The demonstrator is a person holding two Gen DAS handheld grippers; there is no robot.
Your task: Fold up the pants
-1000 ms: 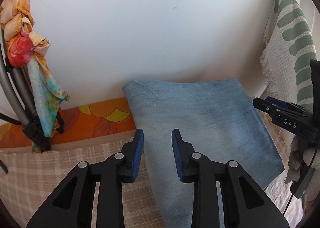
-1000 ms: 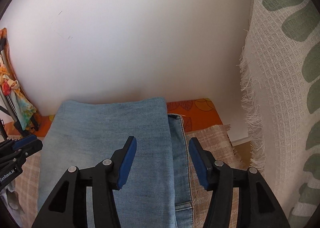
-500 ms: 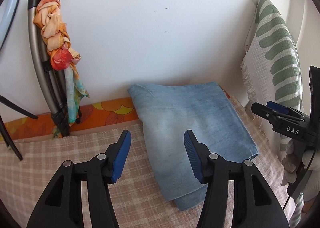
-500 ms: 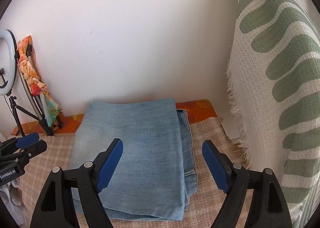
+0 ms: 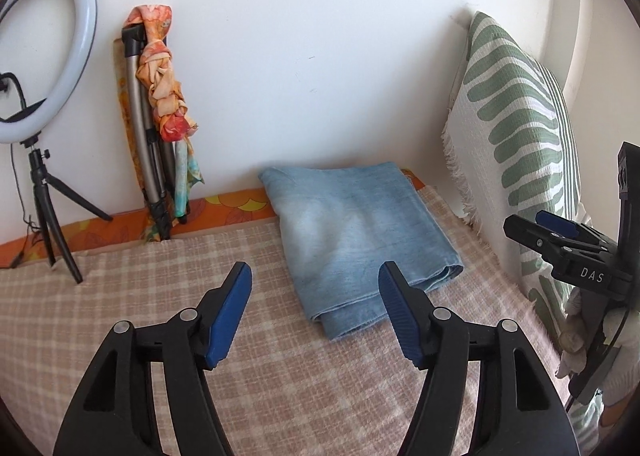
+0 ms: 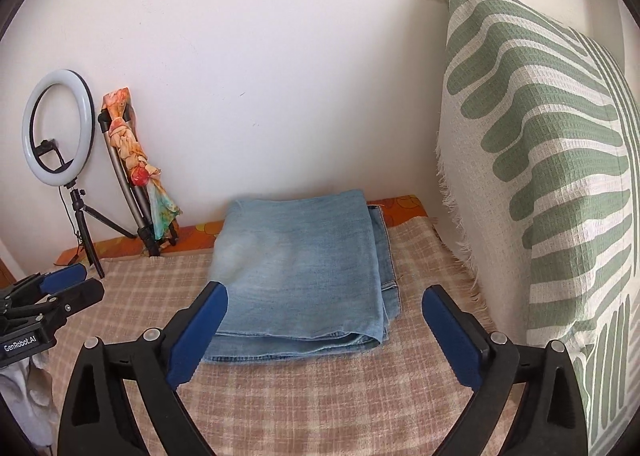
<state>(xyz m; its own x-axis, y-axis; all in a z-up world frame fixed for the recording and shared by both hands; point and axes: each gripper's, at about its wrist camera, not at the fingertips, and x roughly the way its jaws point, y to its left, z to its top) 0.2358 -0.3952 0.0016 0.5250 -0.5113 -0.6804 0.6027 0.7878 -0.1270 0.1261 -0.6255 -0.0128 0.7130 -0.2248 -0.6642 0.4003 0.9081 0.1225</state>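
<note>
Right wrist: cushion point(image 6: 540, 159) flanks folded pants point(image 6: 304, 268).

The folded pants point(image 6: 304, 268) are lying on the blanket point(image 6: 320, 396) against the wall, with the pillow point(image 6: 540, 195) standing to their right and the ring light point(image 6: 60, 135) standing well to their left.

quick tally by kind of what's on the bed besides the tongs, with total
Folded jeans: 1
Ring light on tripod: 1
Folded tripod with scarf tied on it: 1
Leaf-print cushion: 1
Checked blanket: 1
Total: 5
</note>
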